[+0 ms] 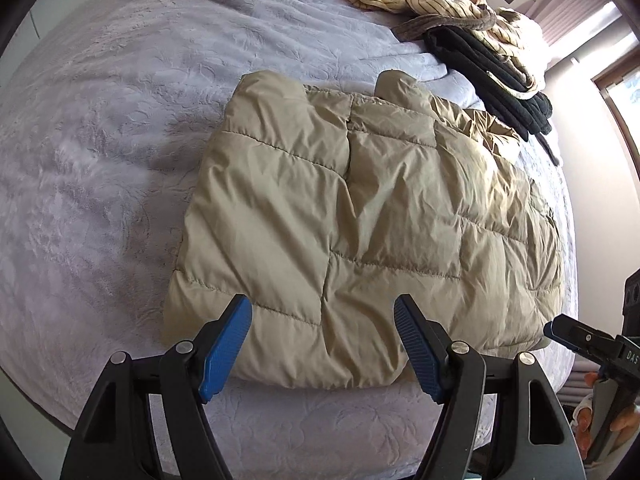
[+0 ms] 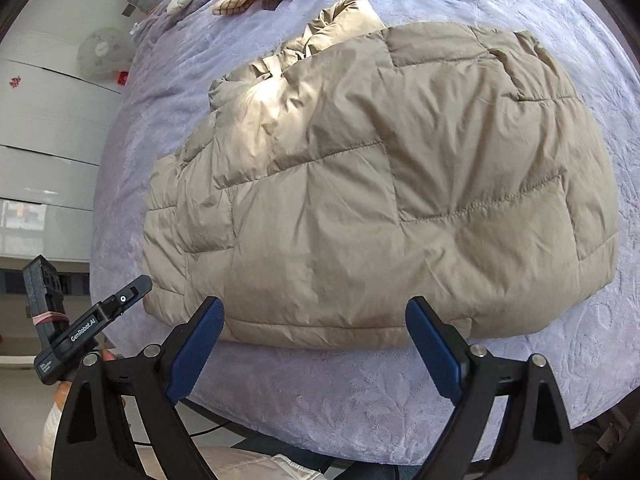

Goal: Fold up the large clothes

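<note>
1. beige quilted jacket, folded into a rough rectangle, lying flat on the lavender bedspread; its near hem runs close to the bed's front edge.
2. left gripper: above the jacket's near hem, jaws wide apart, blue pads clear of the fabric, nothing between them.
3. right gripper: above the same hem, jaws spread wide, nothing held.
4. striped cream garment: loose heap beyond the jacket's far end, well apart from it.
5. black garment: folded, beyond the jacket, partly under the striped one.
6. white drawer fronts: off the bed, to the side of the jacket.
</note>
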The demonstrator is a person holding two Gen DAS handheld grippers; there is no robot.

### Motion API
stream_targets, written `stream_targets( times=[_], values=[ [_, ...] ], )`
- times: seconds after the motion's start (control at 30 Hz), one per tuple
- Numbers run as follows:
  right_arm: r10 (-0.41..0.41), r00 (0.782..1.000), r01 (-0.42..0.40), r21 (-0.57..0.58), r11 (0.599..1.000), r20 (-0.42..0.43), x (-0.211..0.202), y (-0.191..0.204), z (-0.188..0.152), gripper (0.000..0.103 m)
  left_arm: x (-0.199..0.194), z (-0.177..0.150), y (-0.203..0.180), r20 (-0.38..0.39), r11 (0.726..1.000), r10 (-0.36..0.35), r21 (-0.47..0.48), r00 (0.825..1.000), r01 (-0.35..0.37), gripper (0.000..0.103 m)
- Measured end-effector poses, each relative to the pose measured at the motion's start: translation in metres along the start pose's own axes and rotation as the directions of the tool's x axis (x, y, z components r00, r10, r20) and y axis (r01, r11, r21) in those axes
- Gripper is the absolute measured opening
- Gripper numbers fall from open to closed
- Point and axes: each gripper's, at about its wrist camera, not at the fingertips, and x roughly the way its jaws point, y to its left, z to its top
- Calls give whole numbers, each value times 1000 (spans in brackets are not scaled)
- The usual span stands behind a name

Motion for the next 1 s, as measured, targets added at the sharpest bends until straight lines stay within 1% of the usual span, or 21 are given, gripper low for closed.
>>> stream_targets(
  times=[0.03,0.07,0.1,0.23,0.27,0.3,0.37,0.43,0.5,0.6,0.73,0.77,0.87,1.0],
  values=[
    [-11,1000,11,2,1000,3,1,1,1,94,1,0,-1,-7,1000,3,5,1000,-3,85],
    [-22,1000,22,5,1000,6,4,2,3,94,1,-1,-1,-4,1000,4,8,1000,-4,97],
    [-32,999,32,8,999,6,5,3,3,94,0,-1,-2,6,1000,6,11,1000,-6,100],
    [-76,997,76,13,997,17,12,4,5,94,2,0,-4,9,999,26,34,1000,-26,100],
    [-97,995,97,11,995,25,13,5,6,95,3,0,-5,6,999,31,37,1000,-31,100],
    [-123,992,123,11,992,39,13,6,5,103,4,1,-5,4,999,36,40,999,-36,100],
    [-160,984,160,-7,987,73,14,9,5,103,6,1,-5,0,998,45,47,999,-45,100],
    [-185,980,187,-26,982,72,17,13,6,103,7,2,-5,1,997,53,50,999,-53,100],
    [-182,982,184,-30,982,51,20,13,7,103,7,3,-4,3,997,59,54,998,-59,100],
    [-168,986,167,-32,985,-6,28,13,11,103,5,8,2,22,994,88,60,996,-89,100],
    [-153,988,152,-18,988,-26,33,13,12,103,5,20,20,27,994,97,37,995,-98,100],
    [-152,988,152,-15,988,-30,34,14,12,103,7,23,26,19,996,88,26,996,-89,100],
    [-149,988,148,-17,989,-29,35,18,12,103,16,29,40,-20,1000,24,-13,999,-25,100],
    [-138,990,138,-11,990,-7,36,25,14,103,22,32,51,-26,999,2,-39,1000,-3,100]
  ],
)
